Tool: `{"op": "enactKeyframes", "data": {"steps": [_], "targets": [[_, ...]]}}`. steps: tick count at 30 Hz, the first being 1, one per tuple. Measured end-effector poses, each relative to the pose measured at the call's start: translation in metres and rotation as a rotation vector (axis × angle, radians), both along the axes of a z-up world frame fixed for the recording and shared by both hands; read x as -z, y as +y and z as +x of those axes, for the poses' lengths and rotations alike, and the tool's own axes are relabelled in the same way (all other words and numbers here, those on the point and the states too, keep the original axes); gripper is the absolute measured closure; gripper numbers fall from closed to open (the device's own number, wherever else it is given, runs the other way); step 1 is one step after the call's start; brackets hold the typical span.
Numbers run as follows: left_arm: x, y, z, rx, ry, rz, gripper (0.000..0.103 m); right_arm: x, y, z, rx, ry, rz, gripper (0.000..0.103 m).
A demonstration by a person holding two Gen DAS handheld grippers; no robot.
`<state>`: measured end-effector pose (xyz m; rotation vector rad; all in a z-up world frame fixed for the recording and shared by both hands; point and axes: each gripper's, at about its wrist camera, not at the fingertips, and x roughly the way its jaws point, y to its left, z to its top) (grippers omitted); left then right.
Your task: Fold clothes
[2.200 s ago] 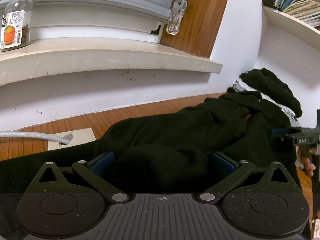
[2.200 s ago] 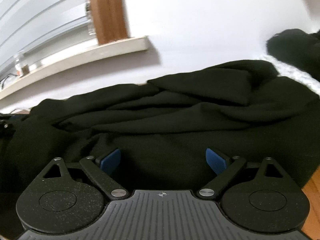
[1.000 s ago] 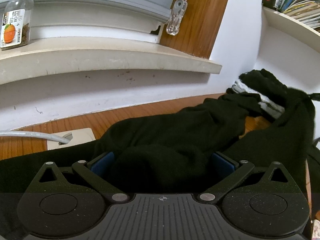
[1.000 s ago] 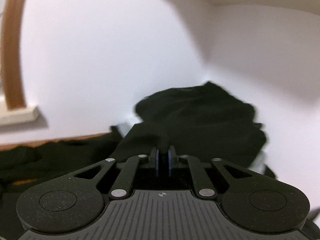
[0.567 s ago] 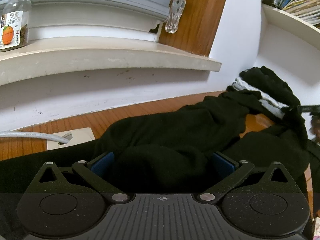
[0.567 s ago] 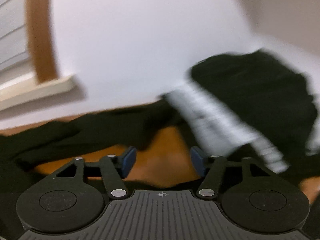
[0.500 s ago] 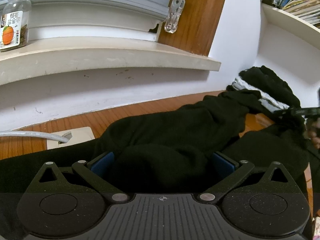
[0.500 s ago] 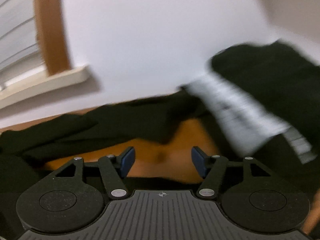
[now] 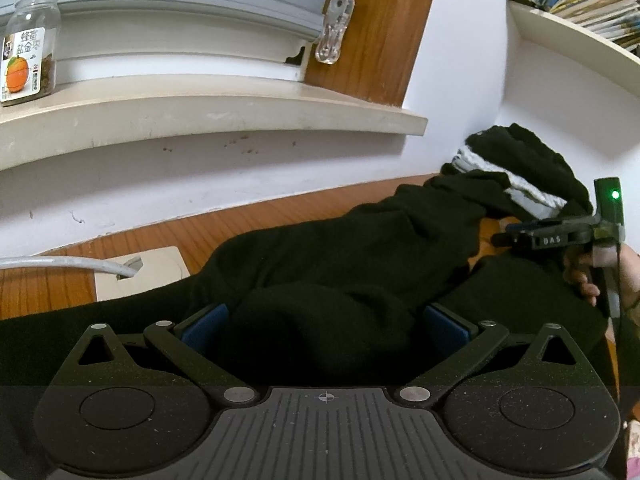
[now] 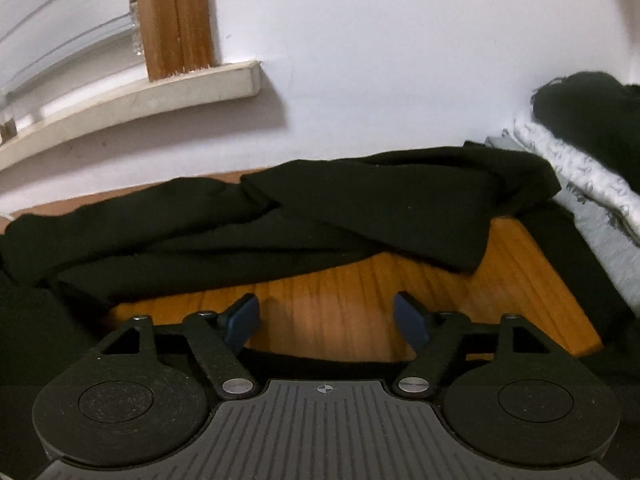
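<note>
Black garment (image 9: 352, 264) sprawls across wood tabletop (image 10: 360, 292), rumpled. Left claw (image 9: 326, 324) spread wide w/ a bunch of the garment between its pads; can't tell if gripping. Right claw (image 10: 326, 318) released, jaws just opening, empty, over bare tabletop.

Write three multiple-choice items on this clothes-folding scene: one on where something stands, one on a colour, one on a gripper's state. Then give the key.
1. Where does the glass jar stand?
A. on the window ledge
B. on the wooden table
C. on the bookshelf

2. What colour is the garment spread across the table?
A. white
B. black
C. red

3. How is the right gripper?
A. clamped on cloth
B. open, nothing between its pads
C. shut, empty

Key: 1 A, the jar sits on the ledge under the blind. 2 B, the cloth is black against the orange wood. 3 B, its jaws have just been opening, and only bare wood shows between the blue pads.
</note>
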<state>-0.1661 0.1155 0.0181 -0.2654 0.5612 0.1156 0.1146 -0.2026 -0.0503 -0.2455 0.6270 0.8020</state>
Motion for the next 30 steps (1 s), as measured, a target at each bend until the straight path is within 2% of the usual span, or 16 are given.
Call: {"op": "enactKeyframes", "data": {"steps": [6,9,11,13,16,18,20,22,23,26,29,30], "targets": [[-0.010,0.005,-0.008,-0.023,-0.040,0.029,0.000,-0.001,0.002,0.001,-0.007,0.001,-0.010,0.016],[-0.024,0.019,-0.022,-0.065,-0.083,0.024,0.004,0.000,0.002,0.001,-0.010,0.001,-0.011,0.015],[-0.035,0.035,-0.032,-0.117,-0.088,0.020,0.013,0.000,0.002,0.001,-0.011,0.002,-0.010,0.015],[-0.042,0.048,-0.037,-0.160,-0.059,0.036,0.044,0.000,0.002,0.001,-0.011,0.002,-0.010,0.015],[-0.042,0.066,-0.039,-0.161,0.032,0.088,0.050,0.000,0.002,0.001,-0.014,0.003,-0.009,0.014],[-0.038,0.077,-0.039,-0.160,0.092,0.105,0.050,0.000,0.002,0.001,-0.015,0.004,-0.008,0.014],[-0.034,0.085,-0.038,-0.157,0.131,0.102,0.043,0.000,0.002,0.001,-0.016,0.005,-0.007,0.014],[-0.029,0.090,-0.036,-0.156,0.165,0.106,0.027,0.000,0.002,0.001,-0.017,0.005,-0.006,0.014],[-0.025,0.090,-0.033,-0.159,0.184,0.121,0.025,0.000,0.002,0.001,-0.018,0.006,-0.005,0.014],[-0.015,0.088,-0.027,-0.146,0.233,0.152,0.025,-0.001,0.001,0.001,-0.020,0.008,-0.002,0.013],[-0.009,0.086,-0.030,-0.127,0.247,0.181,0.026,-0.001,0.000,0.002,-0.022,0.016,0.010,0.013],[-0.009,0.087,-0.030,-0.127,0.250,0.183,0.030,-0.001,-0.001,0.003,-0.022,0.020,0.015,0.013]]}}
